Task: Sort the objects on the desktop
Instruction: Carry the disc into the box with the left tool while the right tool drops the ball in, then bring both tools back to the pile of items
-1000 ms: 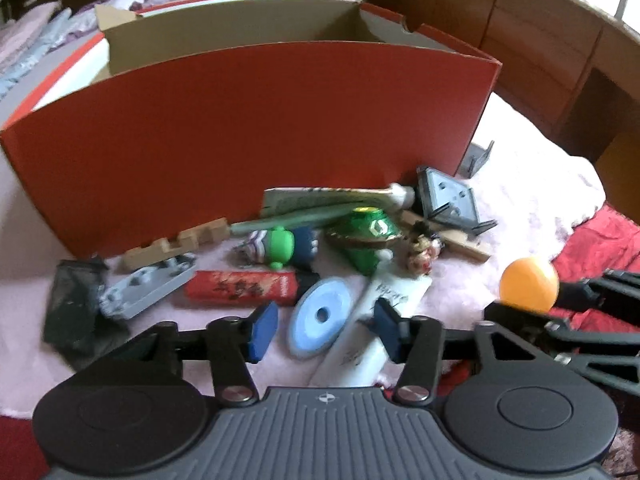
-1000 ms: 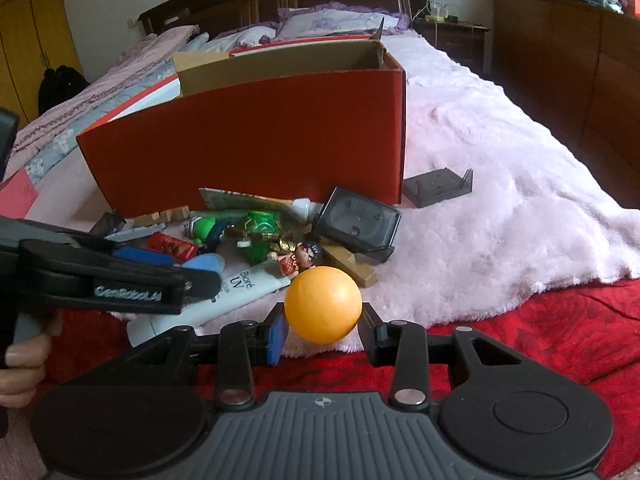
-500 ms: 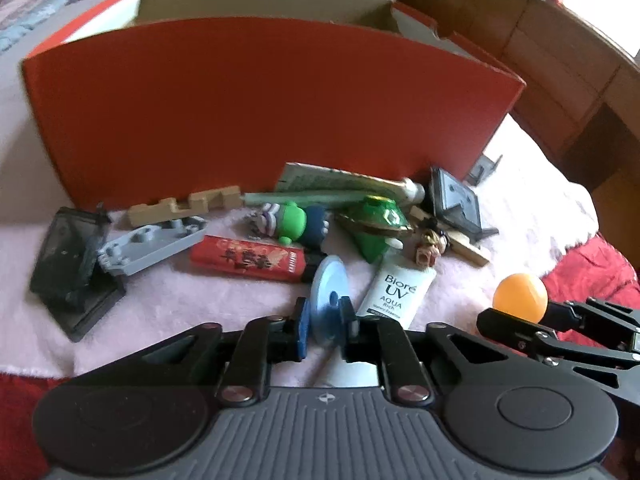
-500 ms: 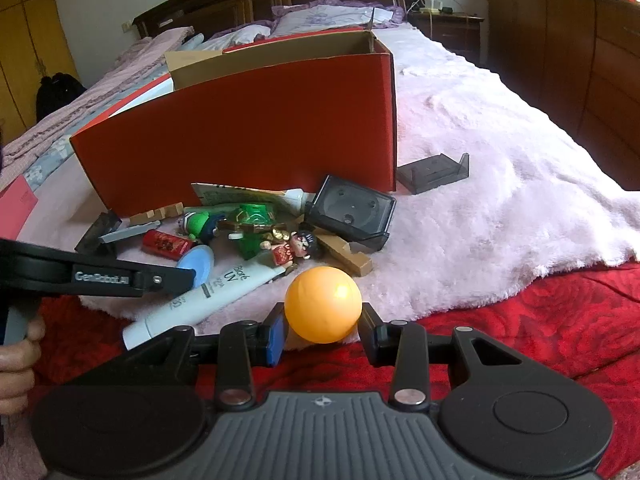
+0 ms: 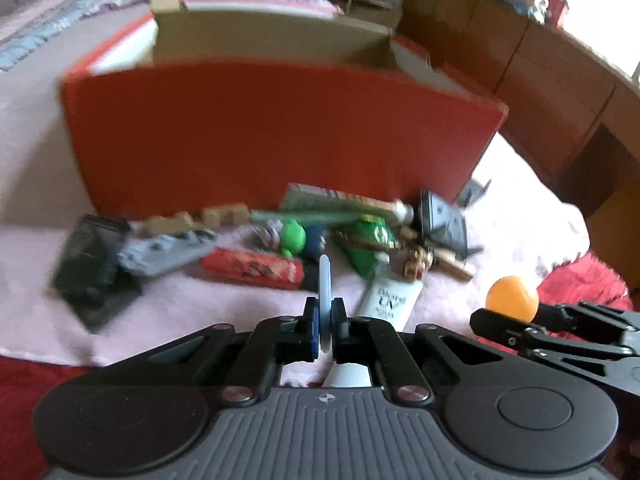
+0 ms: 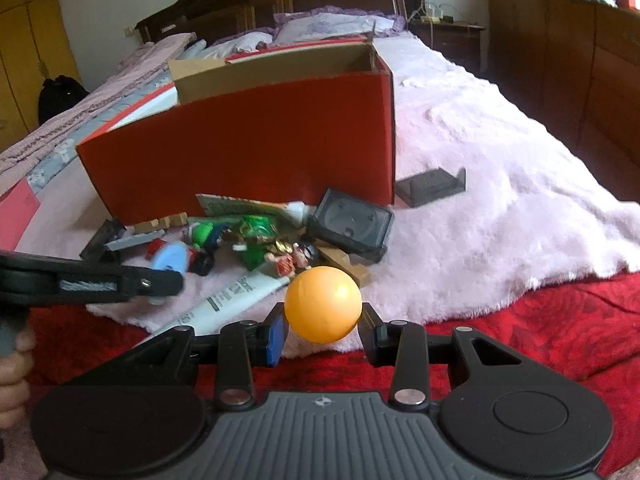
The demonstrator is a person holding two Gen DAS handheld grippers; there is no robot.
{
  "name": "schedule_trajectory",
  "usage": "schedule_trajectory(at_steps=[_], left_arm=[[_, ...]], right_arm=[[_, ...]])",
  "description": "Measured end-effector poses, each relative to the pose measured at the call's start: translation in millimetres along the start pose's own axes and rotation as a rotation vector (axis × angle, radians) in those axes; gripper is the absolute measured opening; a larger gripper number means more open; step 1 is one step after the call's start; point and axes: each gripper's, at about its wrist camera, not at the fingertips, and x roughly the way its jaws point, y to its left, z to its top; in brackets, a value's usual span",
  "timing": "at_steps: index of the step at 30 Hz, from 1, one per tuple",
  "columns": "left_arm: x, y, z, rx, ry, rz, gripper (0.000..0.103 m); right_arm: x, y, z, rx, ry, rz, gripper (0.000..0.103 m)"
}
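We see left gripper (image 5: 325, 322) clenched on blue disc (image 5: 325, 280), disc held on edge above pink blanket (image 5: 208, 304), near toy pile. Right gripper (image 6: 322, 330) grasping orange ball (image 6: 323, 304) over red bedspread (image 6: 520, 328). Red box (image 6: 256, 152) stands open-topped behind pile; white tube (image 6: 236, 296) lies just ahead of us.

The left tool (image 5: 326, 322) is pinching a pale blue disc (image 5: 325, 296) edge-on between its fingers, above the pink fluffy blanket (image 5: 192, 304). Beyond it, a red lighter (image 5: 252, 269), a green toy (image 5: 294, 236) and a white sunscreen tube (image 5: 390, 300) are lying in front of the red cardboard box (image 5: 276, 132). At the right, the right tool (image 5: 516, 312) is gripping an orange ball (image 5: 511, 295).
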Motion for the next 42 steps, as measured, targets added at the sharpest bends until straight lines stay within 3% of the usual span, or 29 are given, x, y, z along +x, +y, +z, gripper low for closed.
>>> schedule_trajectory(at_steps=[5, 10, 15, 18, 20, 21, 22, 24, 30, 33, 37, 42], left_arm=[[-41, 4, 21, -0.002, -0.112, 0.024, 0.007], [-57, 3, 62, 0.025, -0.188, 0.032, 0.008], [-51, 5, 107, 0.076, -0.218, 0.069, 0.008], [-32, 9, 131, 0.095, -0.188, 0.095, 0.008], [-16, 13, 143, 0.093, -0.156, 0.128, 0.015], [-10, 15, 146, 0.09, -0.141, 0.151, 0.025], [-6, 17, 147, 0.083, -0.134, 0.172, 0.043], [-4, 20, 146, 0.07, -0.134, 0.195, 0.058], [-17, 19, 118, 0.074, -0.157, 0.197, 0.083], [-27, 14, 94, 0.094, -0.162, 0.195, 0.095], [-31, 9, 56, 0.084, -0.114, 0.228, 0.1], [-21, 8, 10, 0.055, -0.014, 0.229, 0.1]], right_arm=[[-10, 9, 15, -0.024, -0.033, 0.035, 0.04], [-19, 21, 55, -0.057, -0.098, 0.09, 0.04], [-18, 32, 111, -0.097, -0.172, 0.138, 0.04], [-8, 39, 140, -0.119, -0.193, 0.144, 0.04], [6, 43, 158, -0.123, -0.187, 0.131, 0.04], [13, 44, 164, -0.122, -0.177, 0.122, 0.041], [20, 44, 169, -0.115, -0.167, 0.106, 0.043], [28, 43, 175, -0.107, -0.157, 0.091, 0.046], [29, 43, 163, -0.125, -0.172, 0.084, 0.051], [12, 40, 142, -0.127, -0.183, 0.085, 0.052], [-4, 38, 104, -0.13, -0.162, 0.082, 0.057], [5, 37, 54, -0.131, -0.053, 0.067, 0.056]])
